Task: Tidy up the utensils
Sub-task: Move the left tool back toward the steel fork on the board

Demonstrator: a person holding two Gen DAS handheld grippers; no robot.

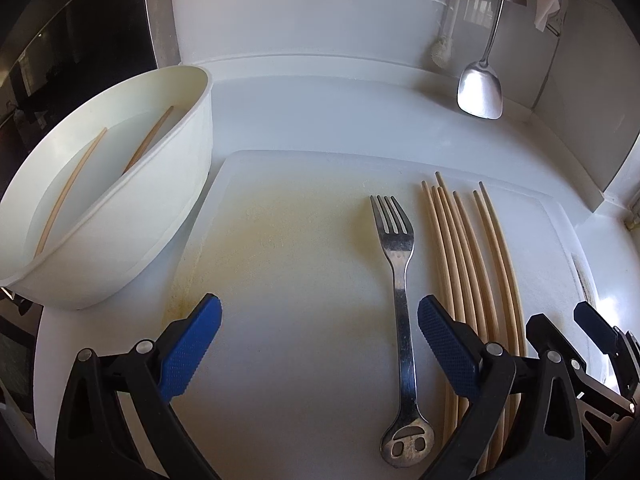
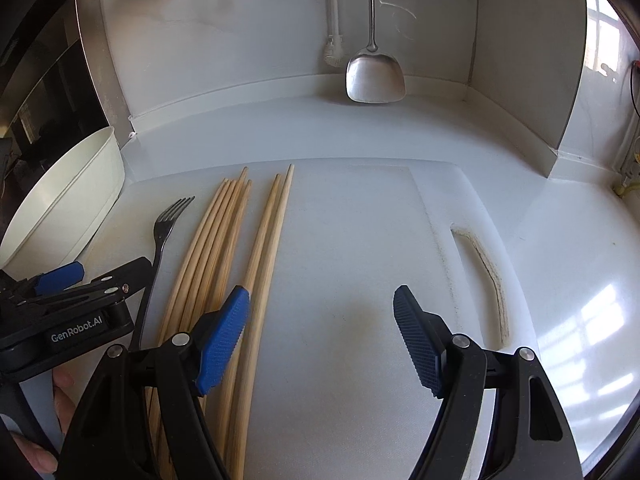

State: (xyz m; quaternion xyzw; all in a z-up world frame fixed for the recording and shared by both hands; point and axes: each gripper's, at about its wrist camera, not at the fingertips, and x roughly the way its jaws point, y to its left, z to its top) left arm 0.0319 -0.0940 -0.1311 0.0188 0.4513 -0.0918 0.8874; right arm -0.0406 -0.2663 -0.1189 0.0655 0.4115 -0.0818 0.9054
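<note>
Several wooden chopsticks (image 1: 468,264) (image 2: 224,256) lie side by side on a white cutting board (image 1: 296,264) (image 2: 352,248). A metal fork (image 1: 400,280) (image 2: 164,232) lies just left of them, tines pointing away. My left gripper (image 1: 320,320) hovers open over the board, its right finger between the fork handle and the chopsticks. My right gripper (image 2: 322,312) is open over the bare board, its left finger (image 2: 224,340) above the rightmost chopsticks. A white bowl (image 1: 120,216) (image 2: 68,204) at the left holds two chopsticks (image 1: 104,168).
A steel spatula (image 1: 480,88) (image 2: 374,76) hangs against the back wall, with a white brush (image 1: 444,48) beside it. A dark appliance (image 1: 60,60) stands behind the bowl. White counter (image 2: 568,280) runs right of the board. A hand (image 2: 60,396) holds the left gripper.
</note>
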